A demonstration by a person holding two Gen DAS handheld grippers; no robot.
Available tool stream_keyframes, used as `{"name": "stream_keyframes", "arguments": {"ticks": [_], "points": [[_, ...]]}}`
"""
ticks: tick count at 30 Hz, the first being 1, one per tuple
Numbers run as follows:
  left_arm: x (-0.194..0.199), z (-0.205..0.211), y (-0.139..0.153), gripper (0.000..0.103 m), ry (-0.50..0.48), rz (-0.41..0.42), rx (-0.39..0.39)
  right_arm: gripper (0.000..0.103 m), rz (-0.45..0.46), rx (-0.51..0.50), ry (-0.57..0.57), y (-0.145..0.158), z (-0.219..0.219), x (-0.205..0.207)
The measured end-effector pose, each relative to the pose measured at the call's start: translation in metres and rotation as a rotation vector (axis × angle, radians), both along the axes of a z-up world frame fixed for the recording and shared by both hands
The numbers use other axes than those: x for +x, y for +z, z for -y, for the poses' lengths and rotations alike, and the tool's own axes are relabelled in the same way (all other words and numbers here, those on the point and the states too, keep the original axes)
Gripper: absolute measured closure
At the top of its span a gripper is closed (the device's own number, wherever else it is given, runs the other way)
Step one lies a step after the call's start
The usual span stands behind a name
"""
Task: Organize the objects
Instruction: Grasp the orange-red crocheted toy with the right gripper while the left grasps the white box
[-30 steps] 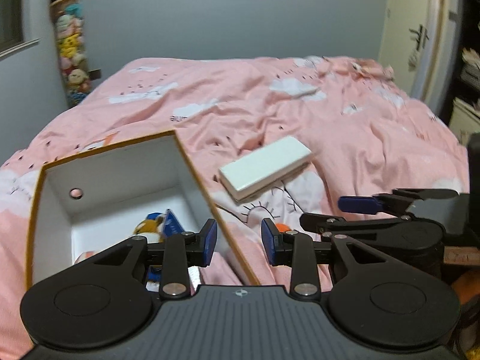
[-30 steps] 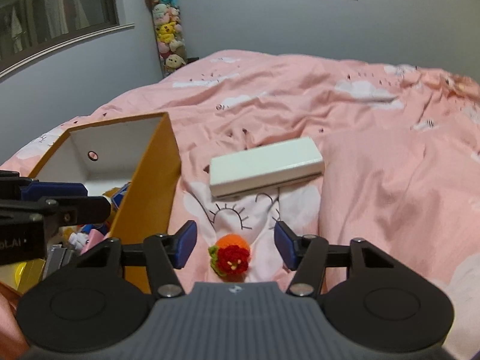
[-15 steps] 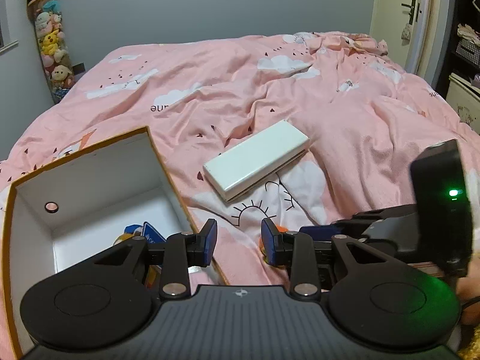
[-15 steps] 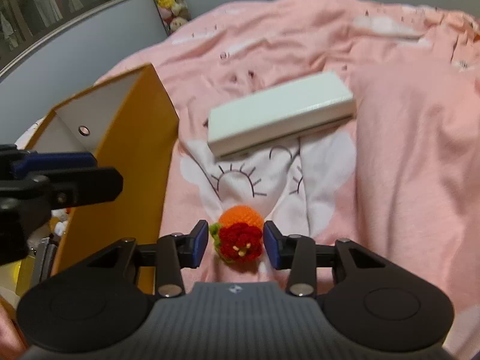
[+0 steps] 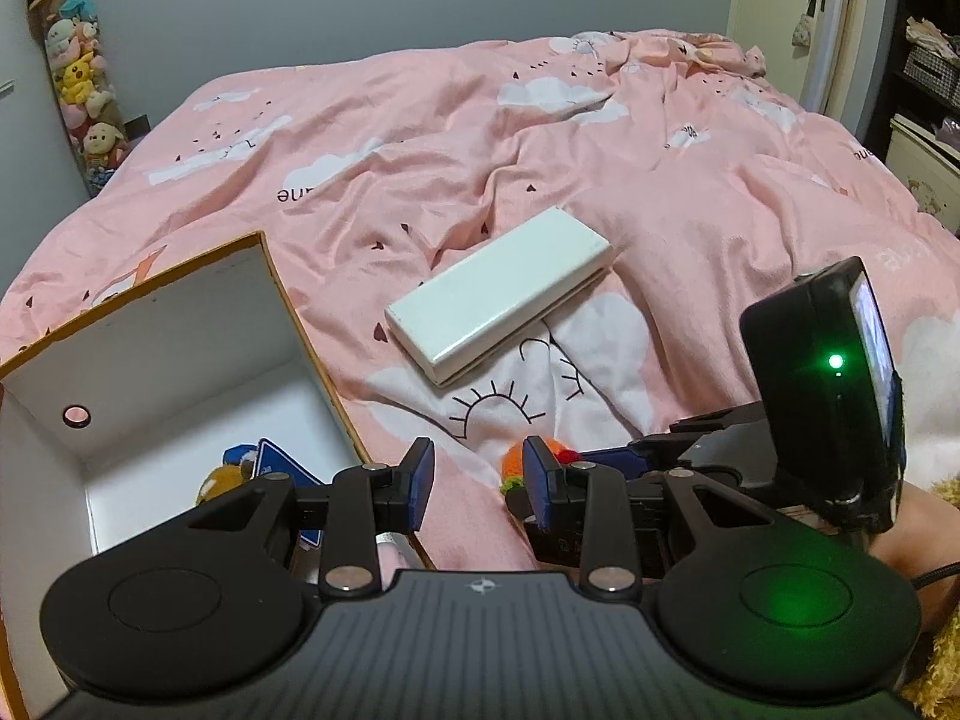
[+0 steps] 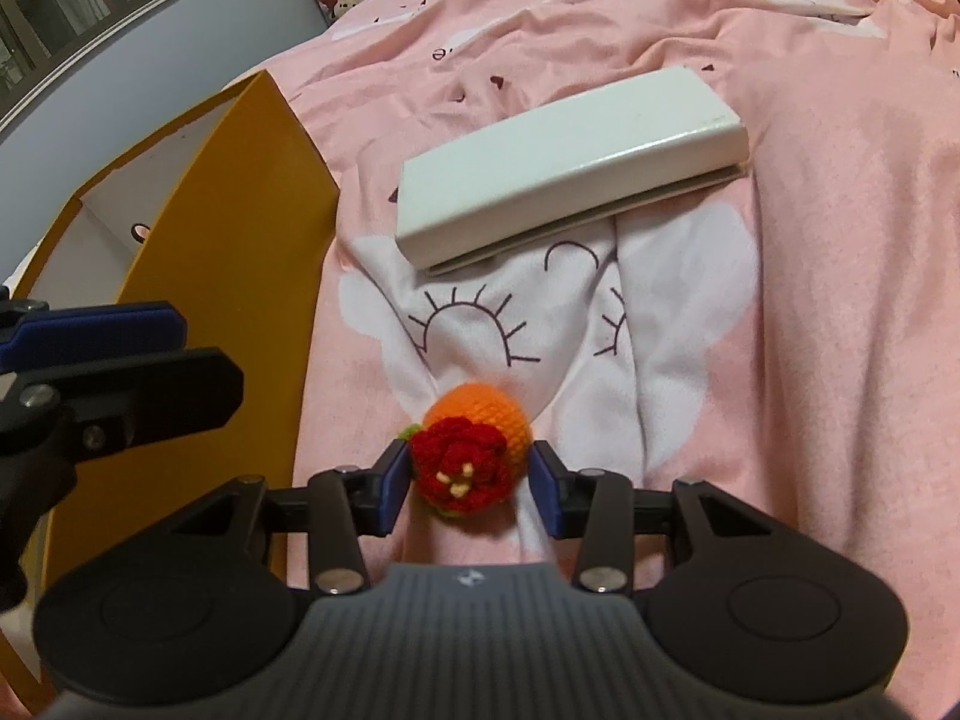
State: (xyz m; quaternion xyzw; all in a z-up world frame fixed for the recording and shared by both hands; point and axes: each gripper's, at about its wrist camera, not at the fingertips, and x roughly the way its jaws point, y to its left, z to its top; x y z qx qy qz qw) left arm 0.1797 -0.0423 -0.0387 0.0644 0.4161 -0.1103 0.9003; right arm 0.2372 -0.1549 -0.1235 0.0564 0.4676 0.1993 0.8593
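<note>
A: Looking at the right gripper [image 6: 470, 483], is it squeezing the yarn ball [image 6: 474, 456]?

B: Yes. The ball sits right between its jaws, and both blue pads touch its sides.

A: Will it squash?

B: I think so. It looks soft and light, not slippery. Hold it round the fat middle.

A: And the left gripper [image 5: 477, 483]?

B: Partly open, holding nothing. The box [image 5: 180, 324] is just left of its jaws.
</note>
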Motion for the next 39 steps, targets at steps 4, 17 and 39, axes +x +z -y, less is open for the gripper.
{"name": "stream_keyframes", "arguments": {"ticks": [4,17,39], "points": [[0.003,-0.001,0.003,0.066,-0.018,-0.020,-0.004,0.060,0.022,-0.003,-0.010,0.007,0.002,-0.003],[0.047,0.051,0.006,0.059,-0.283,0.074,0.270,0.060,0.270,-0.137,-0.086,0.061,0.056,0.015],[0.122,0.129,-0.092,0.031,-0.456,0.097,0.706,0.060,0.122,-0.008,-0.152,0.031,0.100,0.042]]}}
